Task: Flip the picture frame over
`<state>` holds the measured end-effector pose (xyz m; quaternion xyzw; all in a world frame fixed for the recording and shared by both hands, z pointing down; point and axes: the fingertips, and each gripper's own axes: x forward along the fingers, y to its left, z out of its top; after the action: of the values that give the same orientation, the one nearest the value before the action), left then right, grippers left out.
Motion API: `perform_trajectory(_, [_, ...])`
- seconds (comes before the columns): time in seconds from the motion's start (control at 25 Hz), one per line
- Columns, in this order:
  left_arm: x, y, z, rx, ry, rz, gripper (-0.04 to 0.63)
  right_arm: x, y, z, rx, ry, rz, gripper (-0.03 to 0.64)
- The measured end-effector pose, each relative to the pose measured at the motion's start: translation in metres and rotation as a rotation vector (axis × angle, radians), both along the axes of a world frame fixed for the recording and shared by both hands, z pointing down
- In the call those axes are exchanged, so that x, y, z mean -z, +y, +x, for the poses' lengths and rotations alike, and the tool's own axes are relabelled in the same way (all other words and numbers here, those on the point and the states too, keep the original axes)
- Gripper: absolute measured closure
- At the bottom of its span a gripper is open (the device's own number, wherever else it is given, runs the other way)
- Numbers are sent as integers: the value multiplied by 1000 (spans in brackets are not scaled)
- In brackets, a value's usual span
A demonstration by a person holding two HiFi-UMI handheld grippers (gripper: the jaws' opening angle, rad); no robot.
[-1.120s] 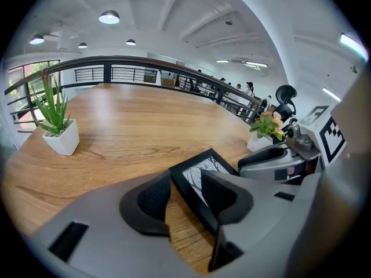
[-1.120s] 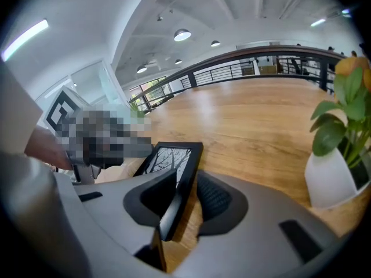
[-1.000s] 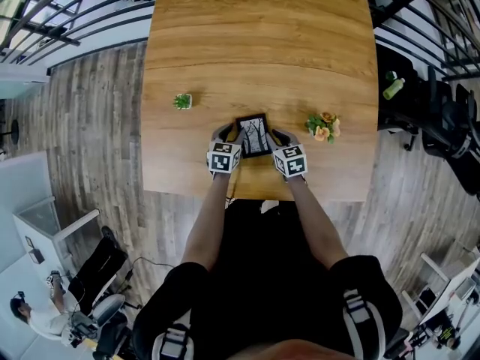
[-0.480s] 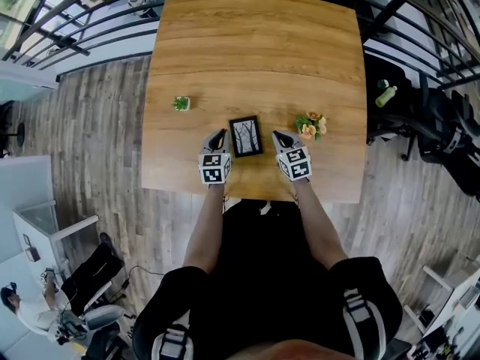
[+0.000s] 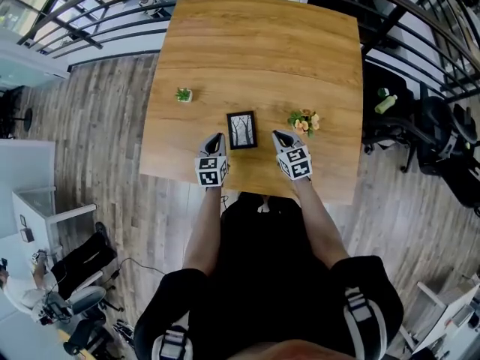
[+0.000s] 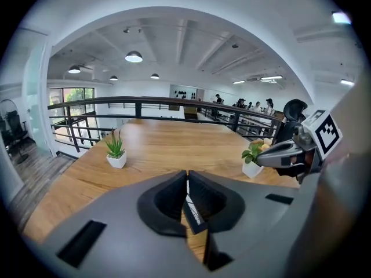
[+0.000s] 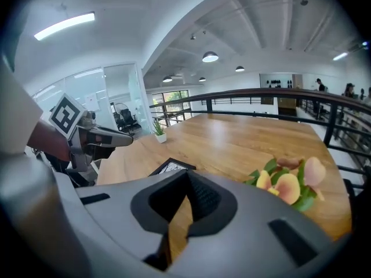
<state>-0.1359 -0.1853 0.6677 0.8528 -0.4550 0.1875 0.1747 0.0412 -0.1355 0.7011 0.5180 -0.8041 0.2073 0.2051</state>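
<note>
Tabletop point(image 5: 262, 43) — one picture frame point(image 5: 241, 130), one green plant point(image 5: 184, 94), one flower pot point(image 5: 304, 121).

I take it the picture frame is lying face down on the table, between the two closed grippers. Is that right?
Not quite. The picture frame lies face up: the head view shows its picture of bare trees. The rest holds: it lies on the table between the left gripper and the right gripper, both shut on nothing.
</note>
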Motion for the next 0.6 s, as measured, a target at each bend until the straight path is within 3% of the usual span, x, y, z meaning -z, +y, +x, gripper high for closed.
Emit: perform_trajectory(0.6, [15, 37, 5, 103, 5, 14, 566, 13, 23, 7, 95, -7, 11, 611])
